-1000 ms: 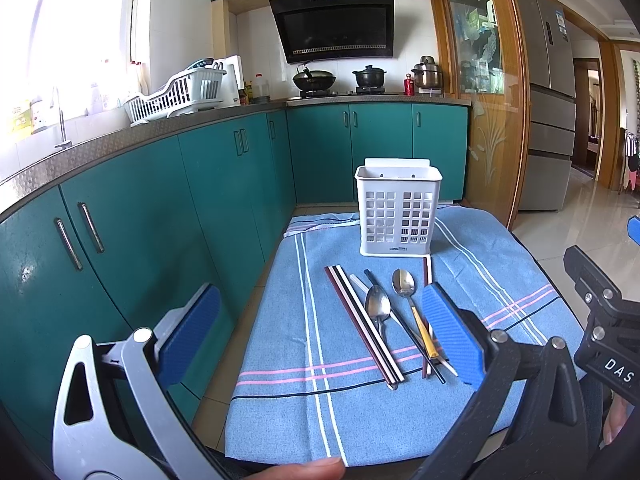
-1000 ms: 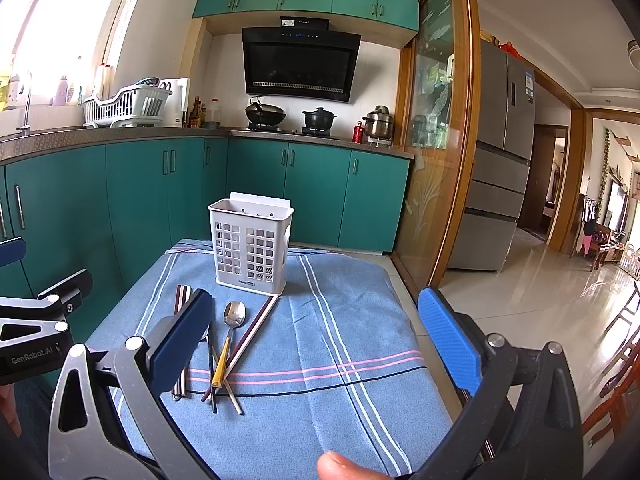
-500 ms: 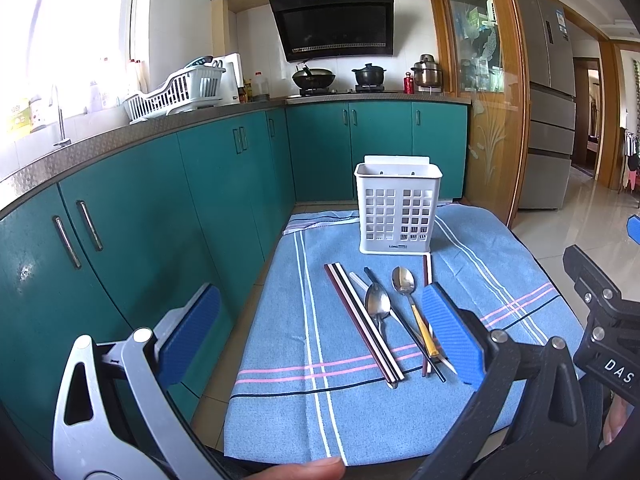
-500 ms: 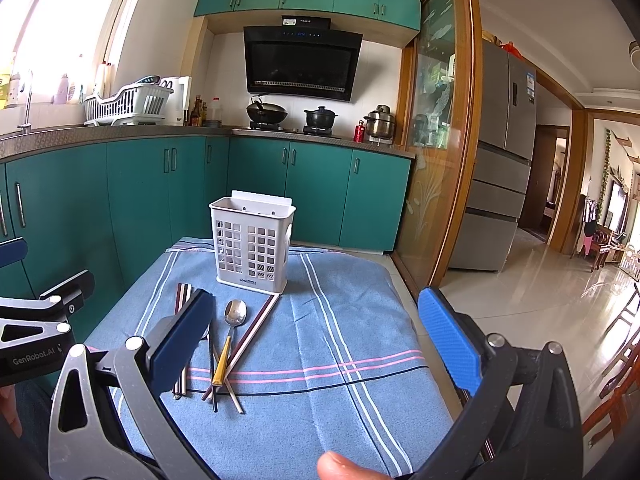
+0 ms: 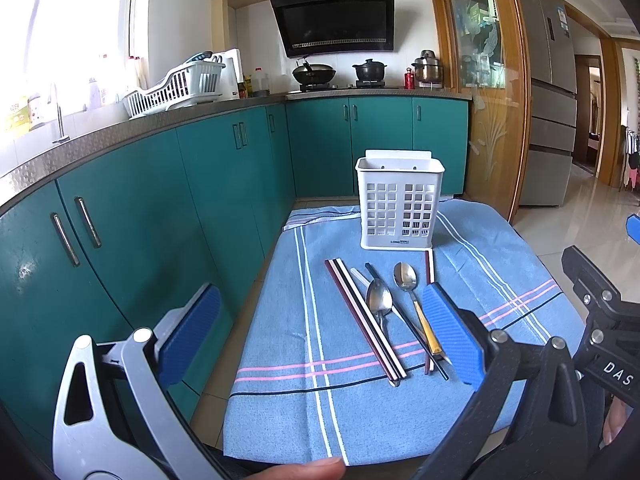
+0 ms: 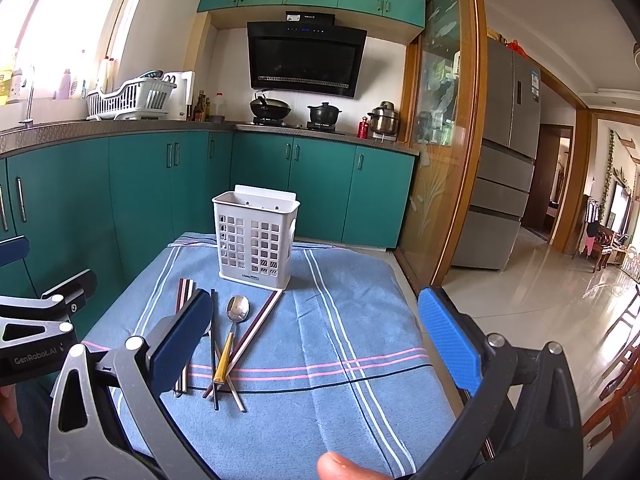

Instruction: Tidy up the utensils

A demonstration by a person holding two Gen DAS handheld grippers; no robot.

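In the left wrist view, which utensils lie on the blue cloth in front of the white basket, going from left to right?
Pair of dark red and white chopsticks → all-steel spoon → spoon with a yellow handle → single dark red chopstick. I leave out the chopsticks that cross under the spoons.

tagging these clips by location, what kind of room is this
A home kitchen, most likely. Teal cabinets run under a countertop with a dish rack, a range hood hangs over a stove with pots, and a refrigerator stands to the right. Utensils lie on a blue cloth.
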